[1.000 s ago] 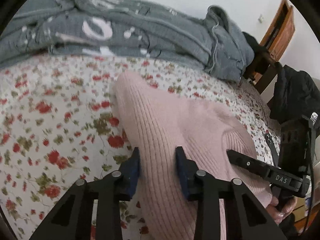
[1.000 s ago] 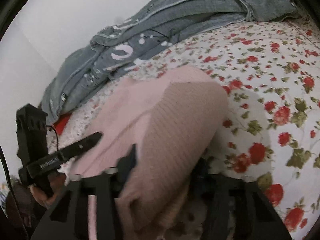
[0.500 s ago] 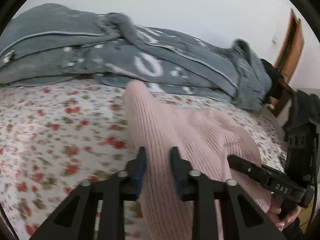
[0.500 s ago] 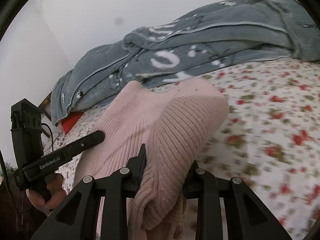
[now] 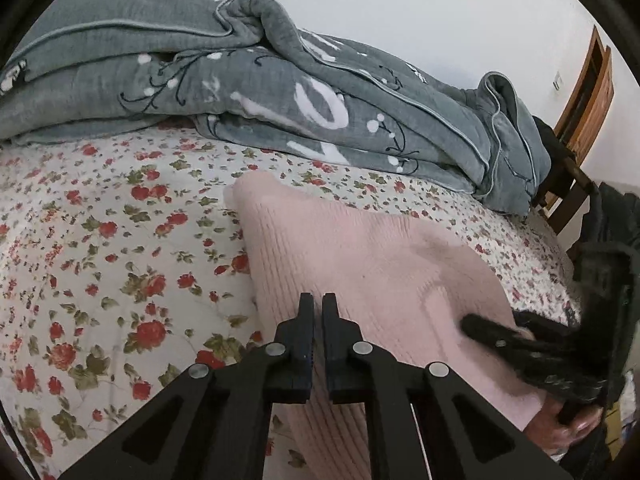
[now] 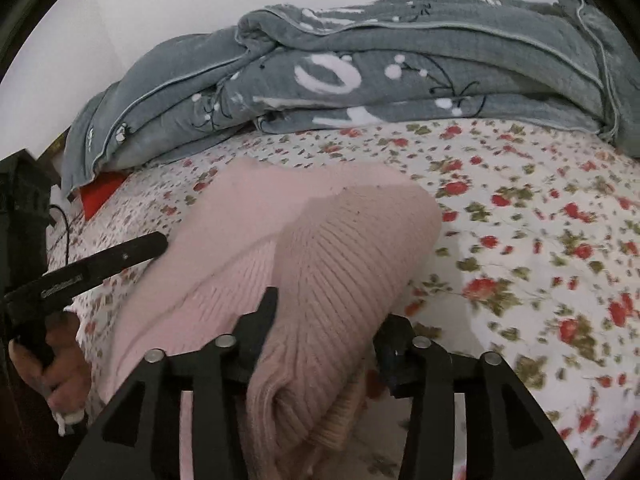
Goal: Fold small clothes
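One pink ribbed knit garment (image 5: 360, 264) lies on one bed with a floral sheet (image 5: 100, 248). One grey quilt (image 5: 280, 92) with white markings is bunched behind the garment, along the wall. Two black claws are in view, the left claw (image 5: 318, 312) and the right claw (image 6: 324, 320), each held by one hand (image 6: 60, 368). One wooden chair (image 5: 580, 120) stands beyond the quilt's end.

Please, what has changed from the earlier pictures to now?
The left tool closed its jaws on the pink sweater. The right tool has just been opening its jaws, a thick fold between them. Both moved toward the grey quilt. The flowered sheet stayed.
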The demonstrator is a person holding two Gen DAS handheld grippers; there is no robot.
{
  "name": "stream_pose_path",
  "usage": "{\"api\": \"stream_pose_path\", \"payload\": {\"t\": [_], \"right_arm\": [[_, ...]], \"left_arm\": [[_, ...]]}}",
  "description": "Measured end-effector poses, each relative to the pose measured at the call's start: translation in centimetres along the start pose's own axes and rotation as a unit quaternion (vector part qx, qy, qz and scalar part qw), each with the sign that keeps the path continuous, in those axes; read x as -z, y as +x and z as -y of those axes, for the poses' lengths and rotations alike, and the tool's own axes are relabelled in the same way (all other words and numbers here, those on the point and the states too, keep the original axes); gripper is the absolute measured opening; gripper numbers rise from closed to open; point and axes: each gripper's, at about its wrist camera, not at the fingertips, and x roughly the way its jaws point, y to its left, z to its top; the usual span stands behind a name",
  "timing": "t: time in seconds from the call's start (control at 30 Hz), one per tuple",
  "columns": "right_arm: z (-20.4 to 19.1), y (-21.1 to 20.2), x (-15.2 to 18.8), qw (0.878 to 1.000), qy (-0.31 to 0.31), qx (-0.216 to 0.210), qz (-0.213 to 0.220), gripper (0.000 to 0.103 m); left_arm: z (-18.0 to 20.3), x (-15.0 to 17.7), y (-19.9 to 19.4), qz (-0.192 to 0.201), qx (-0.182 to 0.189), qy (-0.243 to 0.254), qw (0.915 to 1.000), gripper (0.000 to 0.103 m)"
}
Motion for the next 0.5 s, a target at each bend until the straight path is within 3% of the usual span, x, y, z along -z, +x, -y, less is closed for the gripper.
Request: {"api": "stream_pose_path", "payload": {"t": [0.1, 0.27, 0.3, 0.37, 0.5], "right_arm": [[0.0, -2.6, 0.4, 1.000, -0.013, 0.013, 0.016, 0.048], [-1.1, -6.2, 1.6, 0.998, -0.023, 0.003, 0.059, 0.047], [-1.4, -6.1, 1.7, 0.998, -0.026, 0.001, 0.055, 0.043], [-1.9, -4.9, 1.9, 0.999, -0.027, 0.009, 0.039, 0.013], [-1.4, -4.4, 2.0, 0.998, 0.007, 0.028, 0.064, 0.012]], "left_arm": [[0.5, 0.3, -0.7, -0.005, 0.005, 0.010, 0.9999, 0.018], [0.7, 1.3, -1.9, -0.012, 0.009, 0.007, 0.9999, 0.018], [0.7, 1.6, -2.2, -0.017, 0.007, 0.005, 0.9998, 0.018], [0.7, 2.0, -2.7, -0.021, 0.006, 0.003, 0.9998, 0.018], [1.0, 2.9, -4.6, -0.018, 0.007, 0.003, 0.9998, 0.018]]}}
